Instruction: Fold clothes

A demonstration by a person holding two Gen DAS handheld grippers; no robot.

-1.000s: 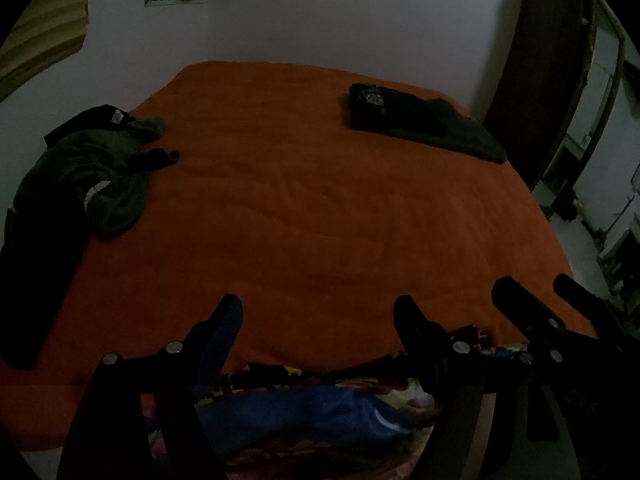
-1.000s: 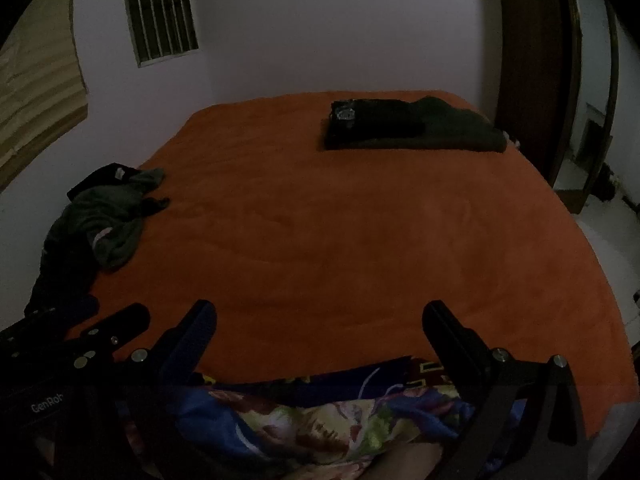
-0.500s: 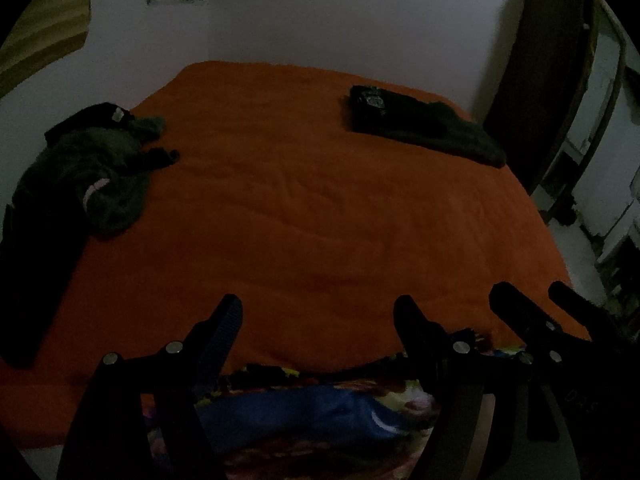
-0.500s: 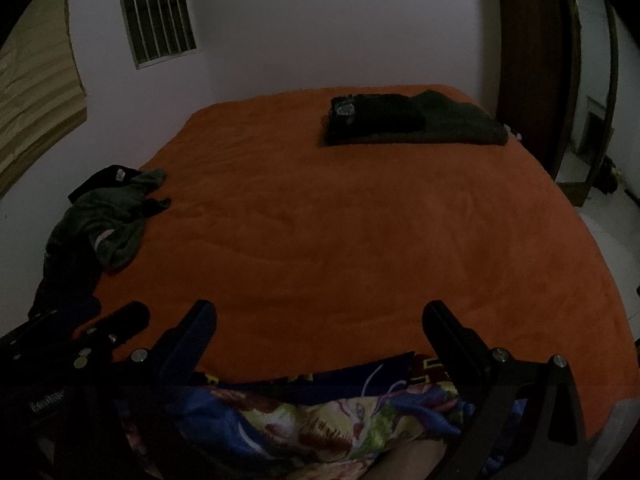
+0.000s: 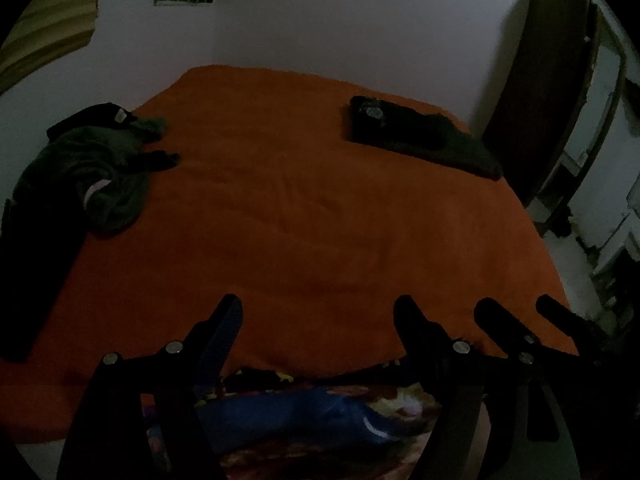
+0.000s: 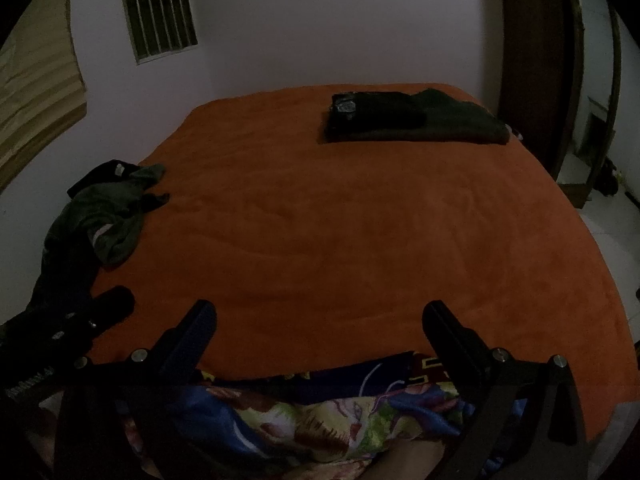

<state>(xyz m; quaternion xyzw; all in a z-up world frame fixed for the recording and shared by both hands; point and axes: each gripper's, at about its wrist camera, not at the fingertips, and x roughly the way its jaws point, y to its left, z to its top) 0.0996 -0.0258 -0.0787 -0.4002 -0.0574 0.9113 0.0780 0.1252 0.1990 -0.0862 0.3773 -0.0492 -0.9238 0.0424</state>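
- Print garment [image 6: 332, 416]: bright cartoon cloth, bunched at the bed's near edge below both tools; we judge it the piece in hand, not yet laid flat for folding
- Left gripper [image 5: 318, 314]: jaws wide apart, nothing between them; it hovers over the garment's blue part [image 5: 288, 416], not touching it as far as we can tell
- Right gripper [image 6: 320, 320]: jaws likewise spread and bare, just beside the left one, set above the cloth as if to take an edge
- Bed [image 6: 360, 240]: orange cover, middle bare; we take that as the working space for spreading the print garment
- Loose heap [image 5: 92, 176]: dark green and black clothes crumpled at the left edge, well apart from the tools; we judge these still waiting
- Folded stack [image 6: 412, 118]: dark pieces squared up at the far right corner, a small emblem [image 6: 345, 107] on top; kept clear of the work, presumably finished
- Vent [image 6: 159, 4], door [image 6: 532, 60]: on the far wall
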